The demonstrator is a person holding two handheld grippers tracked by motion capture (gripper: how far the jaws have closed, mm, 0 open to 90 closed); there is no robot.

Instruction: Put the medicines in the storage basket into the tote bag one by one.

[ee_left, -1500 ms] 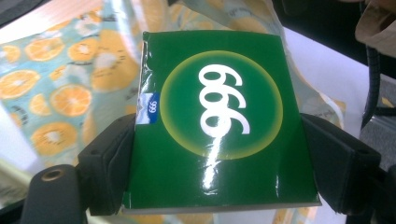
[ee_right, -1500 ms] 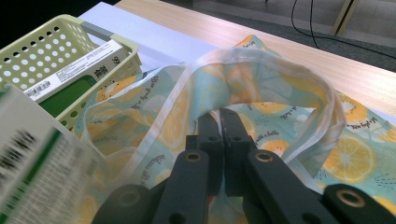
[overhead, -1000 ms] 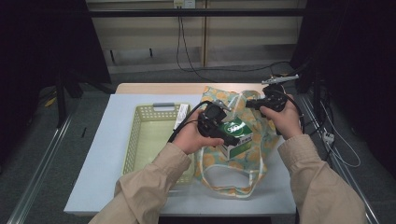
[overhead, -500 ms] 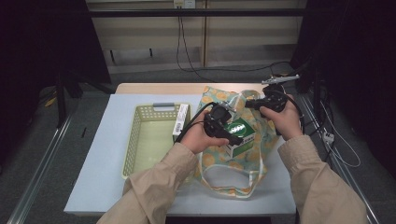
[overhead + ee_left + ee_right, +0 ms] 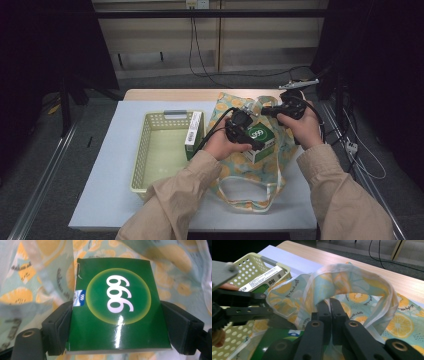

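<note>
Clearly the green box (image 5: 117,307) is the thing in hand: it sits clamped between the jaws of the left gripper (image 5: 245,136), the pads pressing its two side edges, its glossy face with the white digits turned toward that gripper's camera. In the high view the box hangs just above the mouth of the lemon-print cloth bag (image 5: 250,170), which lies on the white table cover (image 5: 115,195) to the right of the yellow basket (image 5: 150,165). The right gripper (image 5: 329,312) has its jaws closed tight on the bag's rim, pinching a fold of fabric and lifting it so that the opening stands up in a loop. A second box (image 5: 193,134), white-sided with a barcode label, leans upright against the basket's right wall. Judging by this, the work looks about midway: the bag is held open and one box is gripped at the opening, but I cannot tell whether it is going in or coming out. What seems left is to finish that move, release, and deal with the box in the basket.
</note>
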